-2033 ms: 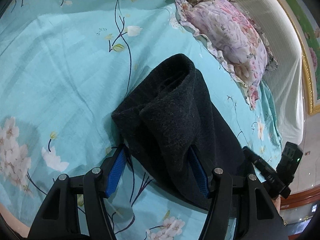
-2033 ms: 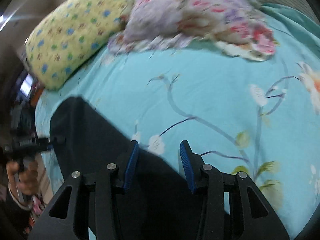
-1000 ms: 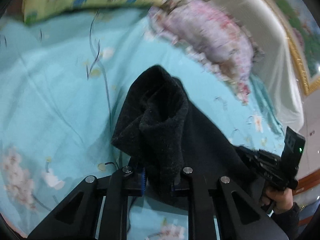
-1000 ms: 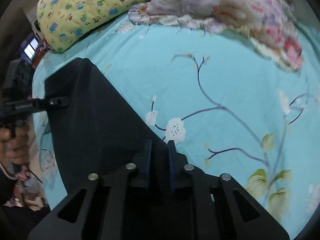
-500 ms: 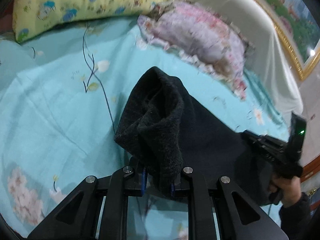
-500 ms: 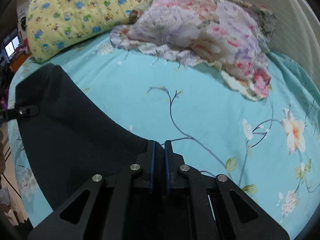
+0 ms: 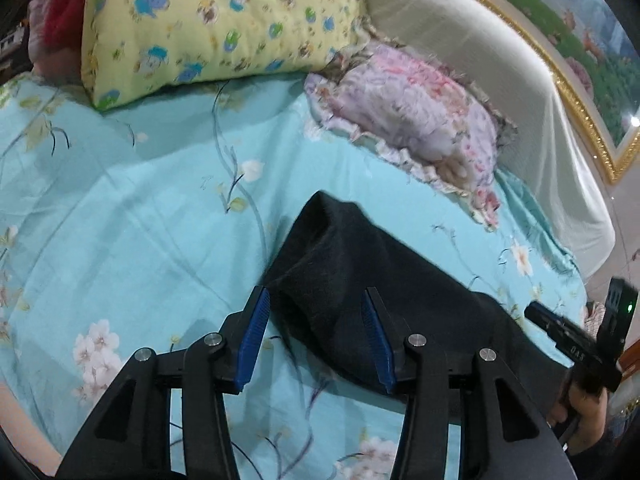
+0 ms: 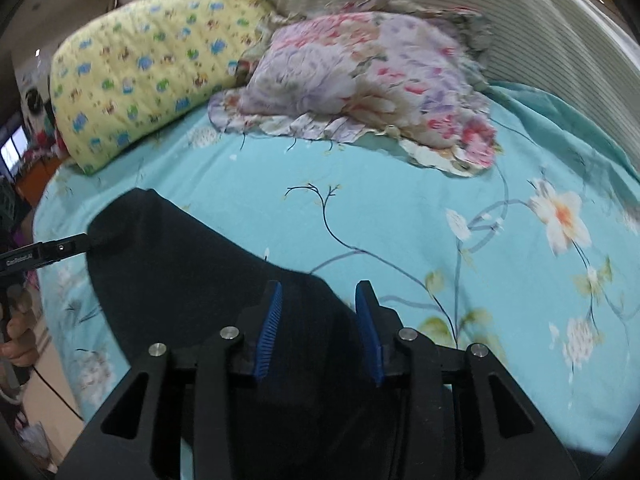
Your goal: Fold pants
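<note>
The black pants lie folded across the turquoise flowered bed sheet. My left gripper hovers over their near left corner. Its jaws are opening, with the cloth lying between the blue pads but not pinched. In the right wrist view the pants spread to the left. My right gripper stands over their right edge, its jaws also opening, with the cloth below them and loose. Each view shows the other gripper at the far end of the pants: the right gripper and the left gripper.
A yellow patterned pillow and a floral frilled pillow lie at the head of the bed, against a cream headboard. Bare sheet stretches left of the pants and right of them. A hand shows at the bed's left edge.
Both grippers were shut on the pants' edge half a second ago. Their jaws have since parted and let the cloth go. Both have drawn back and up, and the pants lie flatter.
</note>
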### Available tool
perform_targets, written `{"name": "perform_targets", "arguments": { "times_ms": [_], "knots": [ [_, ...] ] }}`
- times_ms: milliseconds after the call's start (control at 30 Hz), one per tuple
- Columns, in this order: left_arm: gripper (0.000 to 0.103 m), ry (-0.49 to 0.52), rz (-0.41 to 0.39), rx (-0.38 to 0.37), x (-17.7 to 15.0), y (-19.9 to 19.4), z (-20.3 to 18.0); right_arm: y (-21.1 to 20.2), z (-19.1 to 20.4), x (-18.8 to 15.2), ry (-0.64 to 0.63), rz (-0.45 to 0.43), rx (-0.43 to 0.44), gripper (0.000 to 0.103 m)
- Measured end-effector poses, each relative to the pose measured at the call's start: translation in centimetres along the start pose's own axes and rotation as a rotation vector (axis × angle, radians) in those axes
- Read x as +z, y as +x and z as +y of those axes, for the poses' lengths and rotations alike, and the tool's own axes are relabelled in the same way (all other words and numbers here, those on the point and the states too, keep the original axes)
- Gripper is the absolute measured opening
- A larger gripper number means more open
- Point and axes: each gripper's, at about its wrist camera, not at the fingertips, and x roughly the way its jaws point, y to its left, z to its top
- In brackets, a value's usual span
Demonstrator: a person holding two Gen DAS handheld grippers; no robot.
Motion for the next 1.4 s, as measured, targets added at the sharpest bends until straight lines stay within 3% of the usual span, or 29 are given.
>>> {"name": "perform_targets", "arguments": {
  "times_ms": [233,667,800,900,1400],
  "knots": [
    [0.053,0.063,0.012,-0.066,-0.2,-0.6,-4.0,-4.2,-1.7,-3.6,0.123,-0.043,0.014,0.04],
    [0.057,0.22,0.112,-0.172,-3.2,1.8,-13.6,-10.6,-6.5,-10.9,0.336,-0.099,-0.046,0.043],
    [0.059,0.266,0.137,-0.2,-4.1,2.3,-16.0,-12.6,-7.6,-12.9,0.384,-0.12,-0.072,0.053],
    [0.059,0.299,0.153,-0.219,-4.7,2.8,-17.9,-13.9,-8.4,-14.5,0.419,-0.134,-0.09,0.053],
    [0.064,0.489,0.242,-0.303,-7.9,5.2,-26.9,-17.9,-12.6,-20.8,0.623,-0.182,-0.188,0.059]
  ]
}}
